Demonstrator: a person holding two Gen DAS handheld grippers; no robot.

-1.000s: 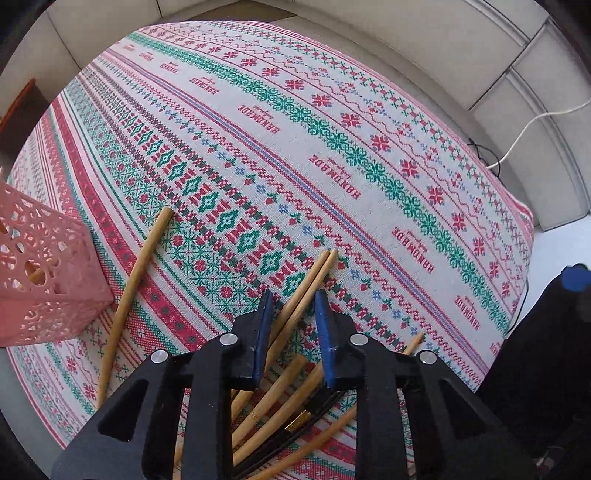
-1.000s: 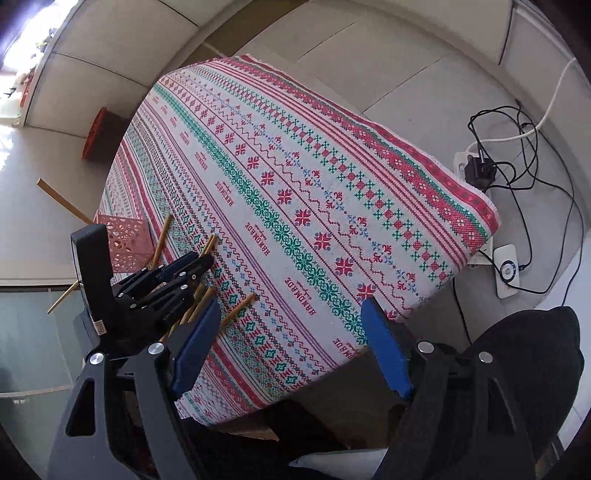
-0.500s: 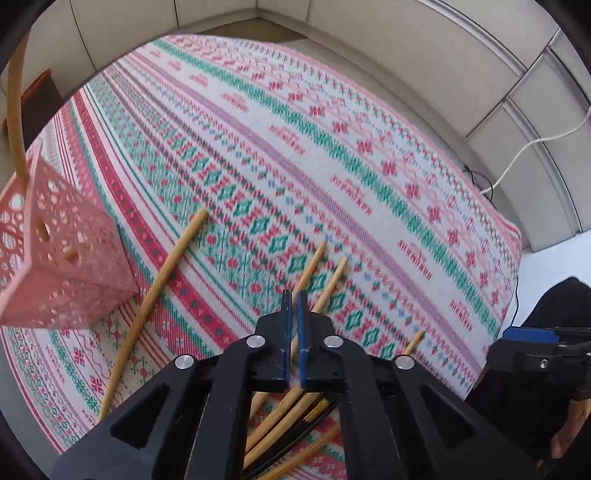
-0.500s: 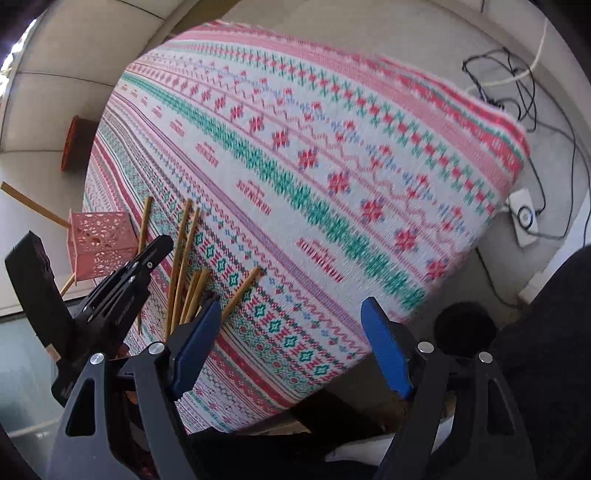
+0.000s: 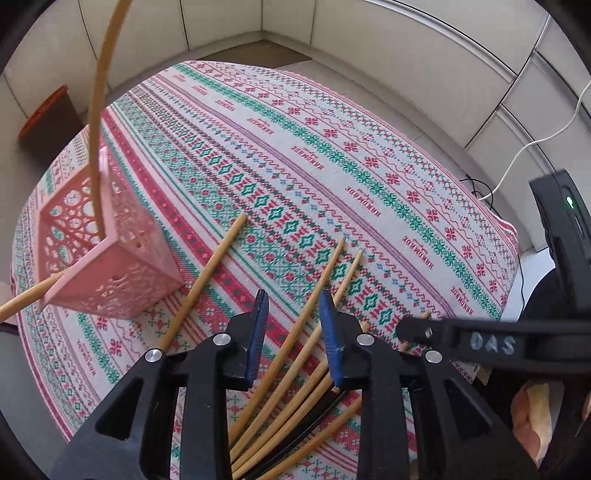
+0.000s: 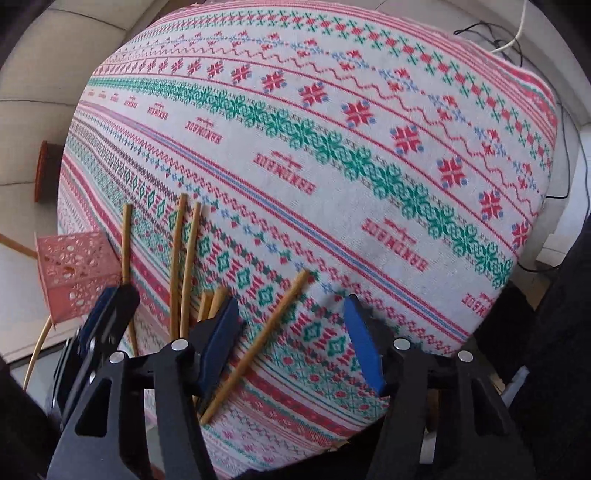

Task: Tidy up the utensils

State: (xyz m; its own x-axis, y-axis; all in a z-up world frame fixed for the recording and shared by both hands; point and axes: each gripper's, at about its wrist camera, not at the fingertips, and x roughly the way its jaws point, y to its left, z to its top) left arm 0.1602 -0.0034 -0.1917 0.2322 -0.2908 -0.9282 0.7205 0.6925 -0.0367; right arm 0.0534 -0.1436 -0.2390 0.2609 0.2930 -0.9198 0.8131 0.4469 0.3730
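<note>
Several bamboo chopsticks (image 5: 295, 354) lie fanned on the patterned tablecloth near its front edge; one (image 5: 207, 280) lies apart, toward the pink holder. The pink perforated holder (image 5: 110, 266) stands at the left with two chopsticks (image 5: 96, 122) sticking out of it. My left gripper (image 5: 291, 314) is open above the fan, with a chopstick lying in the gap below. My right gripper (image 6: 291, 332) is open wide over a single chopstick (image 6: 266, 332) lying apart from the fan (image 6: 181, 266). The holder also shows in the right wrist view (image 6: 74, 273).
The tablecloth (image 5: 332, 147) covers the whole table and drops off at the right edge (image 6: 524, 221). Cables (image 6: 509, 33) lie on the floor beyond. A dark box with an orange rim (image 5: 44, 122) stands on the floor at the far left.
My left gripper was shut half a second ago and has opened over the fan. My right gripper has come in low over the table's front edge, above the single chopstick.
</note>
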